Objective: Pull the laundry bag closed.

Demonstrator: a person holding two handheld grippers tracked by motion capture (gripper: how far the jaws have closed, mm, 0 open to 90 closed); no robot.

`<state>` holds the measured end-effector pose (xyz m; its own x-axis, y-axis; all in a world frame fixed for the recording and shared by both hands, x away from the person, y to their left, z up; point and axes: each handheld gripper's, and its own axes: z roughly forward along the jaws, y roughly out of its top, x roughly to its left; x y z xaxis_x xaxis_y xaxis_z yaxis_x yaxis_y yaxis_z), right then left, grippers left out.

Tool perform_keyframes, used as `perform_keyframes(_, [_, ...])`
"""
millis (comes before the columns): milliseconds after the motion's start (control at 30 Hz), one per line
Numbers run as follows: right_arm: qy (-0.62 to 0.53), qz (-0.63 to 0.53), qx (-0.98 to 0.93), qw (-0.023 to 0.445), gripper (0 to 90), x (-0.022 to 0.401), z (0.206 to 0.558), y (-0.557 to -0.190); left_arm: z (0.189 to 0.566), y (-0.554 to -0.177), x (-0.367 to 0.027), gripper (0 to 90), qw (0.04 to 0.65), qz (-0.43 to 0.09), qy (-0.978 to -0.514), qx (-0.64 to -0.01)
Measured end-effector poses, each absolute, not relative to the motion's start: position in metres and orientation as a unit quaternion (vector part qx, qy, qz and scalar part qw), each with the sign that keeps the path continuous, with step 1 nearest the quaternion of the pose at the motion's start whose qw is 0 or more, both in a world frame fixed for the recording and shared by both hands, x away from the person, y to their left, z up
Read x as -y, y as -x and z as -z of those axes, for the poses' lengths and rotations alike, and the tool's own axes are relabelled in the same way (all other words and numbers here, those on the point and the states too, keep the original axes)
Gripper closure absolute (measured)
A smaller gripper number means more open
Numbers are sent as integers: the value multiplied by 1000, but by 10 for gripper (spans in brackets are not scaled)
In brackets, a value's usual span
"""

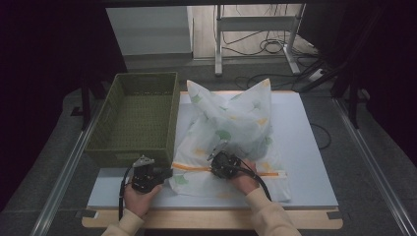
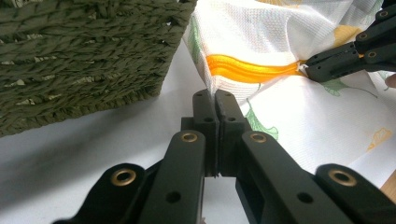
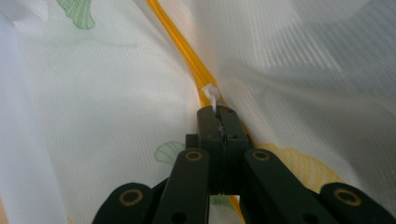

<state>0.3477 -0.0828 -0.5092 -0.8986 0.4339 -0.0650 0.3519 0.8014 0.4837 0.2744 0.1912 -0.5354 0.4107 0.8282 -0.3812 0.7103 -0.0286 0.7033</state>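
Basket (image 1: 134, 118): green woven, empty, on the far-left part of the tabletop (image 1: 300, 142); right wall just beside the bag.

L hand-held gripper (image 1: 164, 173): held in the person's left hand (image 1: 138, 196) at the near-left of the tabletop, just in front of the basket's near-right corner. Jaws pressed together. In the left gripper view the tips (image 2: 215, 99) sit at the bag's left edge, just below the end of the orange zip (image 2: 252, 69); the cloth edge appears pinched between them, but contact is hard to confirm there. Basket wall (image 2: 84, 60) stands to the upper left of the jaws in that view.

Bag (image 1: 231, 132): white mesh w/ green and orange leaf print, centre of the tabletop, right of the basket. Far part bulges up into two points; near part lies flat. Orange zip (image 1: 196, 167) runs left-right across the near part.

R hand-held gripper (image 1: 214, 156): held in the right hand (image 1: 246, 179), resting over the bag near the mid-zip. Jaws pressed together, pinching the white zip pull (image 3: 212, 95); in the right gripper view the pull sticks out just beyond the tips, w/ the zip (image 3: 182, 46) running away up-left. Same gripper's tip shows at the zip in the left gripper view (image 2: 310, 67).
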Motion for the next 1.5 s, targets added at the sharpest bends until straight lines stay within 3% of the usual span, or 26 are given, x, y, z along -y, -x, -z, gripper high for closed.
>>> perform_keyframes(1500, [-239, -242, -935, 96, 900, 126, 508, -341, 533, -271, -192, 896, 447, -71, -711, -539])
